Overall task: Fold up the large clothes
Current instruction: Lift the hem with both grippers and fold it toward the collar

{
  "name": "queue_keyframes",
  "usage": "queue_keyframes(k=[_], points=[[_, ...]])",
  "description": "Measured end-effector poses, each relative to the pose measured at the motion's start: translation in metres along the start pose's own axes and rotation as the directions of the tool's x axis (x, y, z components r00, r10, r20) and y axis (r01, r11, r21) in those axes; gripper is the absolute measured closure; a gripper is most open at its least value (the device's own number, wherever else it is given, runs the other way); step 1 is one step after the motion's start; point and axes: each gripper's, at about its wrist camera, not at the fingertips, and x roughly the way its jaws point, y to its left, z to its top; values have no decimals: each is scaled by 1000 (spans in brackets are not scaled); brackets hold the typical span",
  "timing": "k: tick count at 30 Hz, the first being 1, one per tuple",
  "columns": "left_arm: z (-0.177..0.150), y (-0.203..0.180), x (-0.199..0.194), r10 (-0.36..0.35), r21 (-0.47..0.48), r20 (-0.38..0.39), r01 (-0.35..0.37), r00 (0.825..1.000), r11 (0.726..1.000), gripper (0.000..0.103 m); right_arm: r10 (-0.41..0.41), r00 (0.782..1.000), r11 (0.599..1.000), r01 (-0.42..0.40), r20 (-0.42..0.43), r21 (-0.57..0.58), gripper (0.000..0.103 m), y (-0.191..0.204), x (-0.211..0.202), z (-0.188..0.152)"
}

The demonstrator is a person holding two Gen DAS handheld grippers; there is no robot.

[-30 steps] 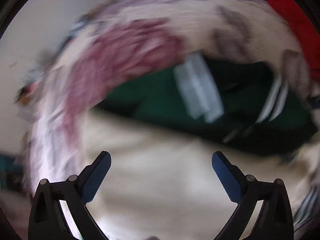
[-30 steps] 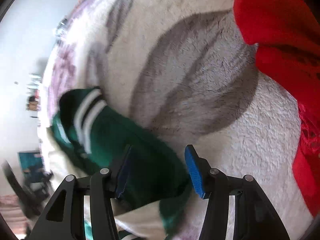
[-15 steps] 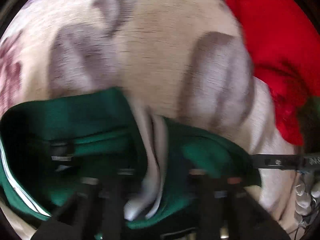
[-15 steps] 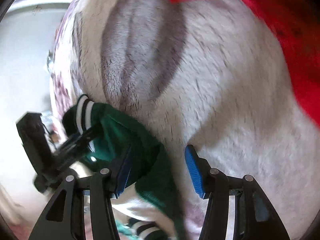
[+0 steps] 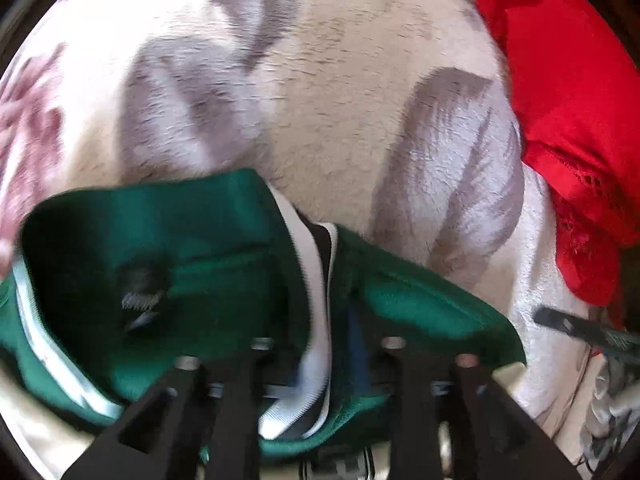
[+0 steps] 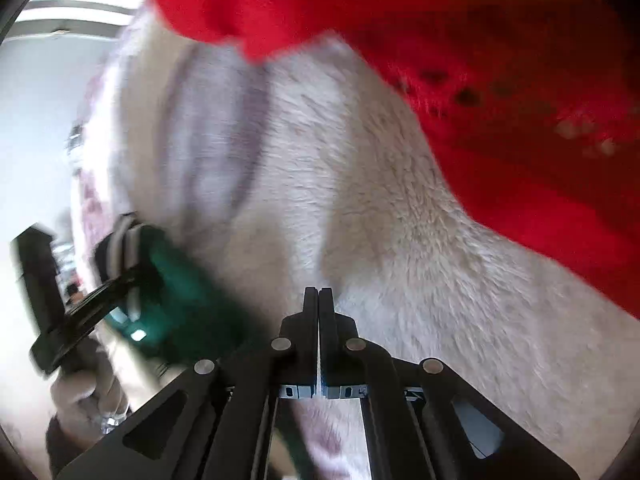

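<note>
- Green garment (image 5: 208, 248) bunched low in frame, white-and-dark striped band (image 5: 316, 280) running down its middle.
- Left gripper (image 5: 320, 344) around that band, jaws lately parting a little (pads blurred, contact unclear).
- Cream fleece blanket (image 5: 344, 92) underneath, grey and pink blotches.
- Red cloth (image 5: 560, 100) heaped at right, lace-like edge.
- Dark bar (image 5: 580, 326) poking in at far right.
</note>
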Motion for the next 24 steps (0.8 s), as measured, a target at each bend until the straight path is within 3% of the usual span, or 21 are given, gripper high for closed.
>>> queue_keyframes(k=[1,2,4,6,8,11,13,14,15,18,19,23,24], points=[[-5,-1,-15,0,-2,36,1,999,1000,51,23,999,1000,-23,-25,-5,96,-1,-9,-10],[-13,-1,-31,2,-3,79,-2,997,1000,26,33,999,999,-33,-37,-9,88,-3,-16,-22],[-32,3,-60,55,-32,158,-51,986,998,3,44,998,998,-45,-35,-36,38,-6,-30,-54],[-56,7,-82,137,-65,209,-127,968,990,3,32,998,998,-35,-59,-58,34,-11,-31,-94],[-95,15,-105,270,-118,248,-248,930,962,3,0,995,997,-9,-104,-80,34,-17,-18,-142],[-165,24,-113,474,-191,233,-438,849,878,3,-54,990,990,37,-132,-133,34,-16,6,-210],[-215,29,-99,570,-205,176,-537,802,818,3,-104,991,977,86,-88,-194,34,-5,22,-252],[-253,27,-90,603,-205,127,-574,787,793,3,-129,990,971,113,-62,-212,34,0,29,-270],[-282,23,-80,613,-194,92,-590,784,784,3,-143,989,964,130,-39,-232,34,4,34,-282],[-333,15,-44,580,-149,-23,-576,814,803,3,-209,976,936,217,60,-278,34,17,47,-310],[-346,13,-33,578,-148,-45,-577,815,803,3,-227,970,930,243,90,-276,34,18,51,-315],[-348,23,-5,525,-197,-88,-531,847,824,3,-234,958,924,271,164,-269,41,20,62,-318],[-338,25,-1,524,-198,-87,-530,847,824,3,-242,954,918,285,179,-276,56,21,65,-317]])
